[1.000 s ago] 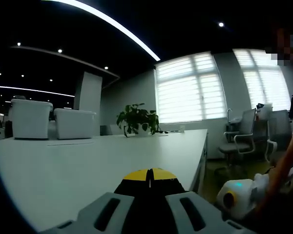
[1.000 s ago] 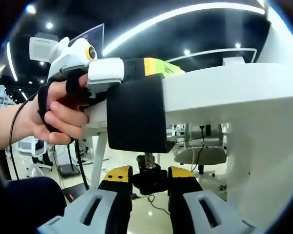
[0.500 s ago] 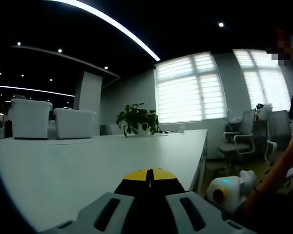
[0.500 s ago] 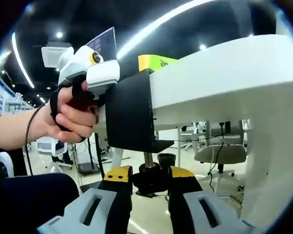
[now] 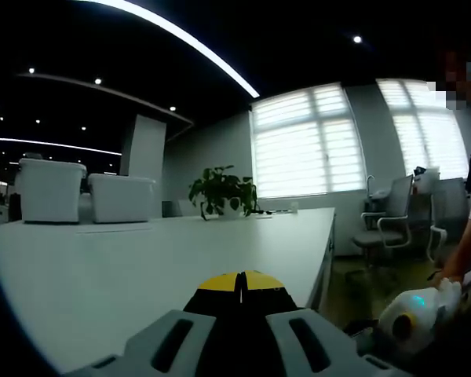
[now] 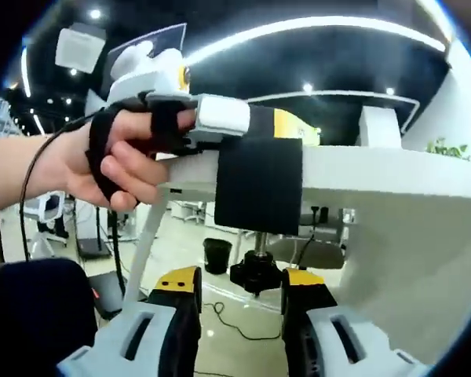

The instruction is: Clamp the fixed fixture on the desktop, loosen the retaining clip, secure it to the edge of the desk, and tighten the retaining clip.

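tightening the clip under the worktop edge

left claw (image 5: 237,284) shut on fixture (image 6: 259,188); right claw (image 6: 239,287) around knob (image 6: 256,272) (contact unclear); best turned squarely.

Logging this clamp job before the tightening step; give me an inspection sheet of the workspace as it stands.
Surface: white desk, top bare near the edge.
Job's things: black clamp fixture sits over the desk edge; screw knob below.
Clutter: two white bins, potted plant at the far end.
Grippers: left tool shut on the fixture; right tool open, jaws either side of the knob.
Cables: black cable on the floor.
Surroundings: office chair, blinded windows.
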